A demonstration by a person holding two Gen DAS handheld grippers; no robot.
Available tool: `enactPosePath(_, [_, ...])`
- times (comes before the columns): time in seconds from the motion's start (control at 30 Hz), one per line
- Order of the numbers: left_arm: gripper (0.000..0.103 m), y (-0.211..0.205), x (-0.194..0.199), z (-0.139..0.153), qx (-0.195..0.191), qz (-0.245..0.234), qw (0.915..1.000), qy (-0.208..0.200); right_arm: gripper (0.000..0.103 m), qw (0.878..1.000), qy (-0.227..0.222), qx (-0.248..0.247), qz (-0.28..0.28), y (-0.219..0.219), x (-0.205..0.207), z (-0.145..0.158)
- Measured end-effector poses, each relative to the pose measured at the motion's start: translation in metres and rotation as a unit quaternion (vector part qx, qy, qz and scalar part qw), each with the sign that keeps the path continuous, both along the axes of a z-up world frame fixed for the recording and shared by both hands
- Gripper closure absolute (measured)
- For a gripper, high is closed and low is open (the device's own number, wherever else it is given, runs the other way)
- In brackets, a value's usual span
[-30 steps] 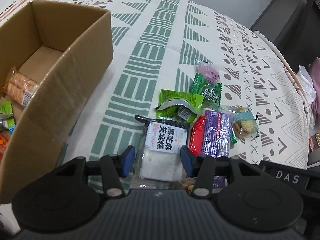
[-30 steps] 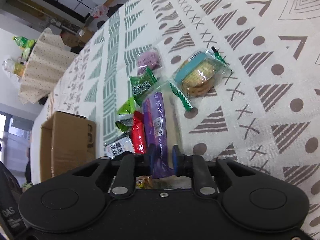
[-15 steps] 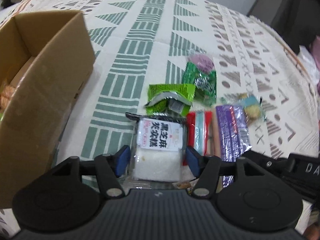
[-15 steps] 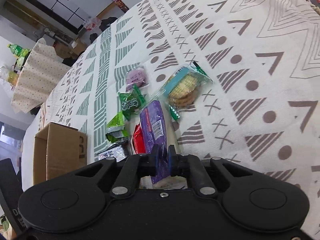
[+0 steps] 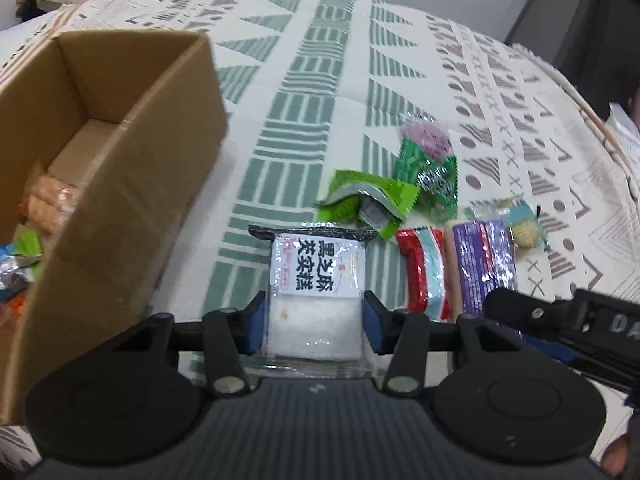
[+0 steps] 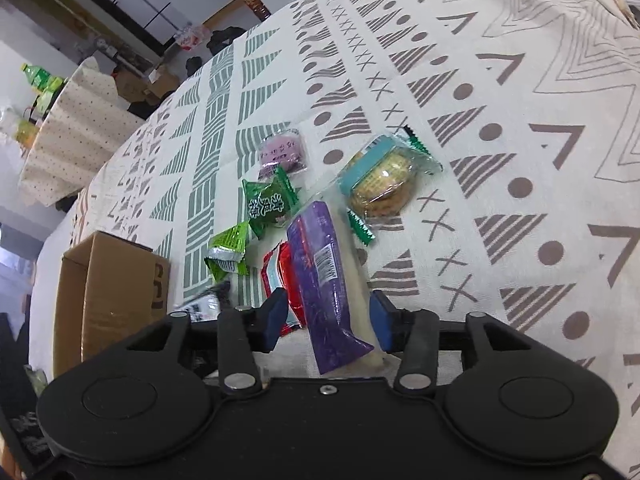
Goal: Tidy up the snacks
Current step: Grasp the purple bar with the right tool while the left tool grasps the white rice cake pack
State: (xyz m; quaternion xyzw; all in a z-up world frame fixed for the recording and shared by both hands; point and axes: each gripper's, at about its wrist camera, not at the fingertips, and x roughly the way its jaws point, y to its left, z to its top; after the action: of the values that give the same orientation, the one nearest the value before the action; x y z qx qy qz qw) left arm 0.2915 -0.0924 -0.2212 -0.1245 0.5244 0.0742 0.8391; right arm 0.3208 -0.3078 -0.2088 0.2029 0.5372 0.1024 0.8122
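A white sesame-cake packet (image 5: 316, 292) with a black top edge lies on the patterned cloth. My left gripper (image 5: 315, 328) straddles its near end, its jaws closing and both blue pads against the packet's sides. A long purple bar packet (image 6: 324, 276) lies flat between the pads of my right gripper (image 6: 328, 320). Those jaws are opening and stand clear of the bar. The open cardboard box (image 5: 120, 208) stands to the left with several snacks inside, among them an orange packet (image 5: 48, 200).
Loose snacks lie beyond the grippers: a red packet (image 5: 424, 272), a light green packet (image 5: 368, 200), a dark green packet (image 6: 268, 204), a round purple cake (image 6: 282, 152) and a cracker pack (image 6: 380, 180). Patterned cloth (image 6: 520, 140) stretches to the right.
The right gripper, earlier pinched shut on the purple bar's near end, has opened and the bar lies loose. The left jaws widened, then came back in against the white packet.
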Motion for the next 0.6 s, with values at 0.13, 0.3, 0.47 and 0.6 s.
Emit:
enactPosePath(0.13, [0.055, 0.008, -0.006, 0.006, -0.012, 0.010, 0.9999, -0.004, 0.056, 0.999, 0.001, -0.029, 0.015, 0.008, 0.000, -0.003])
enactPosePath(0.3, [0.055, 0.014, -0.012, 0.010, -0.023, 0.013, 0.9996, -0.005, 0.056, 0.997, 0.002, -0.061, 0.040, 0.021, -0.003, -0.006])
enactPosePath(0.47, [0.056, 0.017, -0.017, 0.017, -0.023, 0.015, 0.9996, -0.010, 0.073, 0.997, -0.003, -0.057, 0.049, 0.023, -0.008, -0.003])
enactPosePath(0.6, [0.056, 0.018, -0.023, 0.031, -0.020, 0.014, 0.9995, -0.020, 0.074, 0.998, -0.024, -0.029, 0.045, 0.018, -0.014, 0.011])
